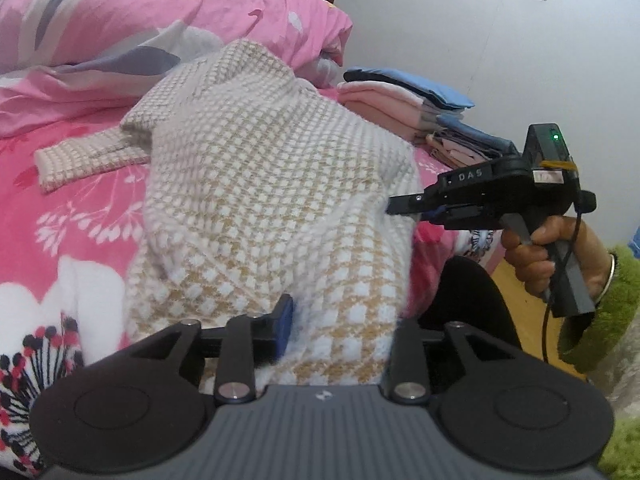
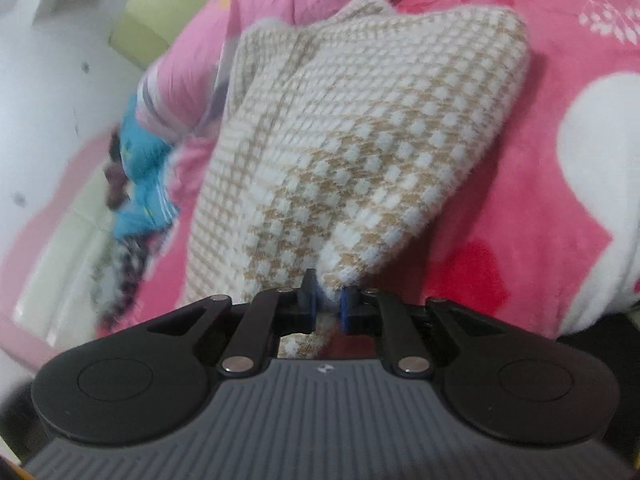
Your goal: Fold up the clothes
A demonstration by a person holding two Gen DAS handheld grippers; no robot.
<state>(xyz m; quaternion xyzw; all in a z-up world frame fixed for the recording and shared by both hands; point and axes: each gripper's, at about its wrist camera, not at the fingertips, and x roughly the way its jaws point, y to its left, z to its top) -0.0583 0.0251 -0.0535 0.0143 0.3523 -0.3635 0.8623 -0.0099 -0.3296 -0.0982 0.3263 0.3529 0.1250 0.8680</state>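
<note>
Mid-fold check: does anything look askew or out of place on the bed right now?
Only the checked sweater looks askew: it is humped and bunched on the pink bedspread, with one sleeve splayed out sideways. The right gripper pinches its edge. The folded stack behind looks tidy.

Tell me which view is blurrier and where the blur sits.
Right wrist view: smeared along its left side, the blue garment streaked, the checked sweater sharper. Left wrist view: mostly crisp, sweater weave distinct, edges bowed by the fisheye.
</note>
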